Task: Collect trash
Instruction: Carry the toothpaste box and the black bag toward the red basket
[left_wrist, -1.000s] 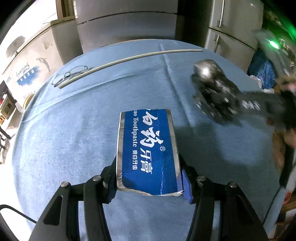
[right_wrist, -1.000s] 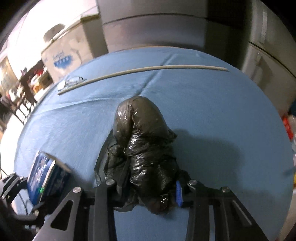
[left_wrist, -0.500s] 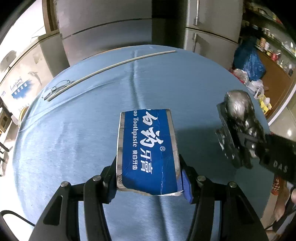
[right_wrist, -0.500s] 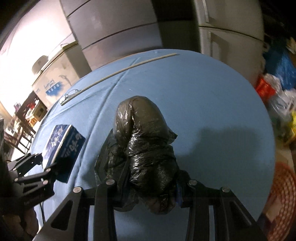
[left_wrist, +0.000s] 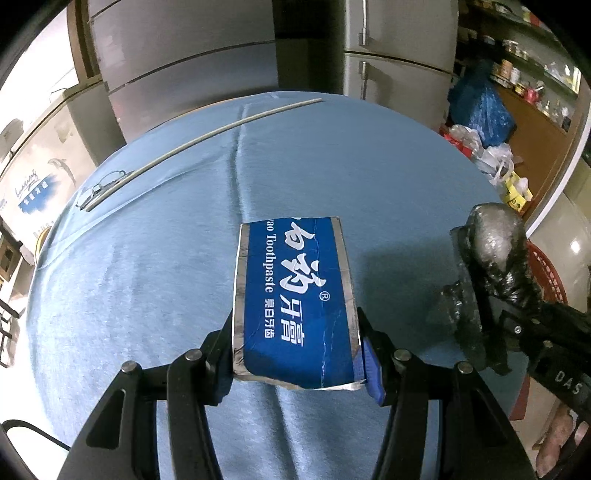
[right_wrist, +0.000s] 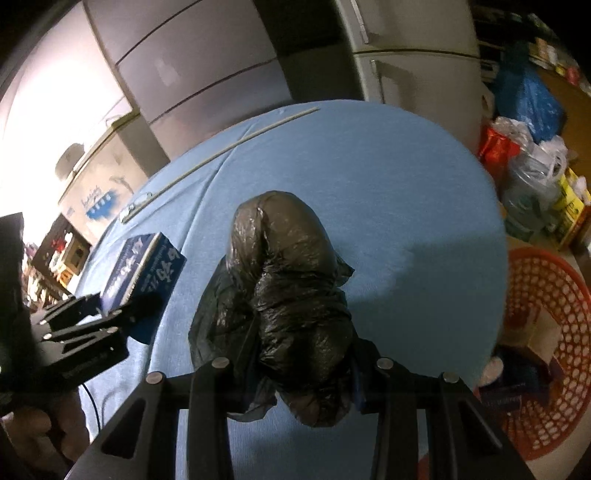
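Holding: your left gripper is clamped on the blue toothpaste box, lifted above the blue tablecloth.
Right gripper: clenched around a crumpled black plastic bag, near the table's right edge.
Box and bag: side by side, apart, the box on your left.
Red basket: on the floor just past that right edge, some items inside.
Far side of table: a thin white rod with eyeglasses at its left end.
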